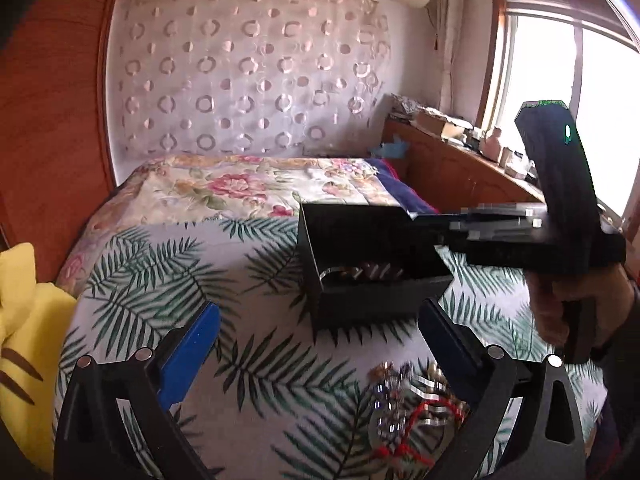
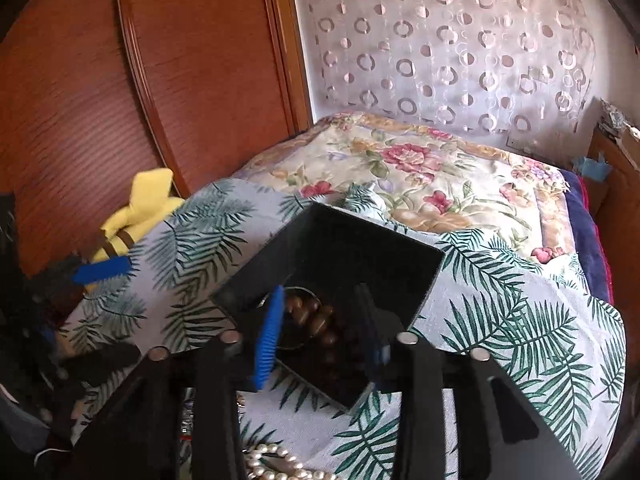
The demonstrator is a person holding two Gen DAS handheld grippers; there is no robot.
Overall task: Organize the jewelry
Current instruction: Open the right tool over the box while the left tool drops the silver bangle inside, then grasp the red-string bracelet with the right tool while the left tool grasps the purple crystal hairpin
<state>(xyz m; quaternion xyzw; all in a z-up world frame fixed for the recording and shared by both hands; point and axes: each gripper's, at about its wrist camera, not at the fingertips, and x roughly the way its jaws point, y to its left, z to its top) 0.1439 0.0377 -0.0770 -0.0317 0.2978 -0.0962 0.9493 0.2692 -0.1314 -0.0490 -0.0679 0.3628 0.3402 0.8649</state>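
Observation:
A black open box sits on the palm-leaf cloth, with a brown bead bracelet lying inside it. My right gripper reaches into the box, its jaws partly apart. The beads lie between and below its blue fingers, and the pads do not press on them. In the left wrist view my left gripper stands wide open and empty in front of the box. A heap of mixed jewelry lies by its right finger. A pearl necklace lies under the right gripper.
A person's hand holds the right tool's black body at the right. A yellow plush toy lies at the cloth's left edge. A floral quilt lies behind, with a wooden wardrobe to the left and a cluttered wooden cabinet by the window.

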